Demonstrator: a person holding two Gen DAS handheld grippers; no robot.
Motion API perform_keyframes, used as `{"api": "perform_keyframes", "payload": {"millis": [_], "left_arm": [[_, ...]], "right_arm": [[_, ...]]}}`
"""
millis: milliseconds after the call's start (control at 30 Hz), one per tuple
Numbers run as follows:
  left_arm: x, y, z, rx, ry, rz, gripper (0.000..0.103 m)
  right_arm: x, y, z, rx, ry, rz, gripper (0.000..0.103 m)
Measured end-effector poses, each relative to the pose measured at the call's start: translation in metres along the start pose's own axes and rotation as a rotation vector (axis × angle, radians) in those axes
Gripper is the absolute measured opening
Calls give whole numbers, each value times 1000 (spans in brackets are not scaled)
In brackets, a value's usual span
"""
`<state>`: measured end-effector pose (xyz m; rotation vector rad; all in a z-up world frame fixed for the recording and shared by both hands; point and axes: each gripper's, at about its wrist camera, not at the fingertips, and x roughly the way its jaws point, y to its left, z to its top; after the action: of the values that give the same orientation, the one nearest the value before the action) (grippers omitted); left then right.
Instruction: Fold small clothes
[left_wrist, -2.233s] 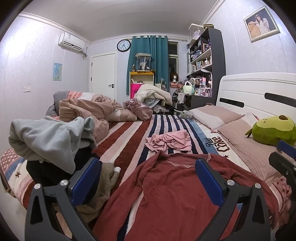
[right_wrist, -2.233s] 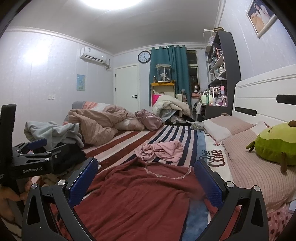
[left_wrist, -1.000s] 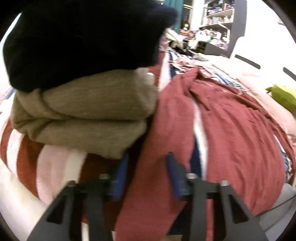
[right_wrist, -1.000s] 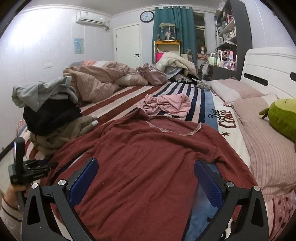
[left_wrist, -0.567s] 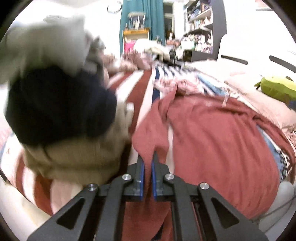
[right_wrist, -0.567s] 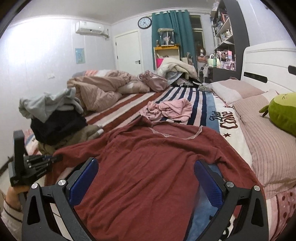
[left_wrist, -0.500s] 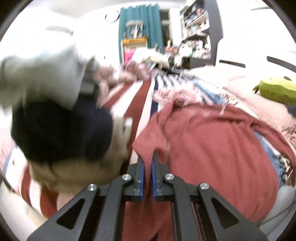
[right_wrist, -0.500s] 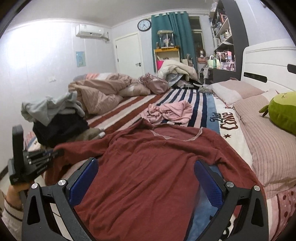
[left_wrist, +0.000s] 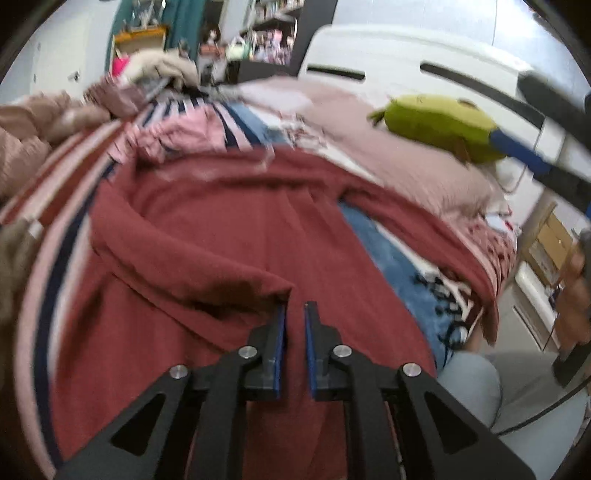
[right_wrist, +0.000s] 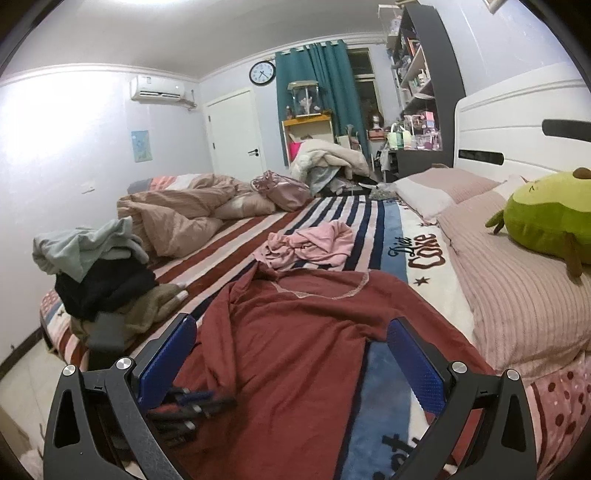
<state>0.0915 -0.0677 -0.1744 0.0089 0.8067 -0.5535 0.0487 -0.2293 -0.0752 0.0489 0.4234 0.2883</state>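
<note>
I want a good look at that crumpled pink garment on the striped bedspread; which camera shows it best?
The right wrist view: the crumpled pink garment is sharp and whole beyond the dark red top. The left wrist view shows it blurred and far off.

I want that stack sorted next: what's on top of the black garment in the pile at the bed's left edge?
A crumpled grey-green garment lies on the black garment; a khaki garment shows underneath. Anything deeper is covered.

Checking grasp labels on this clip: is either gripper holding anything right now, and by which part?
The left gripper is shut on the red top, pinching a fold of its left side. The right gripper is open, holding nothing.
</note>
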Motion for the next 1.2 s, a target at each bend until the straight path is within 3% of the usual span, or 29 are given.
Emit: {"api": "perform_keyframes", "payload": {"millis": [100,233,300,433,500,567,667,800,1033,1200], "left_arm": [[-3,3,-7,-16,7,-18,27],[-39,12,-14,-49,-72,-31,54],[-58,23,-16,-70,-102,9,57],[-101,60,-24,-121,-172,151,66],[-114,75,-29,-131,-189,223,66],[-124,86,-33,-135,-204,272,66],[-133,98,-39,-139,-220,285,67],[-136,106,-42,-134,-228,267,67],[-131,106,-35,-130,-239,247,67],[-129,109,-31,-127,-247,259,70]], "right_arm": [[2,-4,-2,2,15,-1,103],[11,-11,-5,25,54,10,103],[20,-11,-8,25,95,25,103],[50,1,-19,-3,217,76,103],[67,14,-27,-25,276,112,102],[81,27,-35,-73,328,136,87],[108,56,-49,-193,401,163,70],[144,74,-65,-275,468,130,63],[189,93,-61,-323,484,95,5],[194,72,-57,-265,484,64,5]]}}
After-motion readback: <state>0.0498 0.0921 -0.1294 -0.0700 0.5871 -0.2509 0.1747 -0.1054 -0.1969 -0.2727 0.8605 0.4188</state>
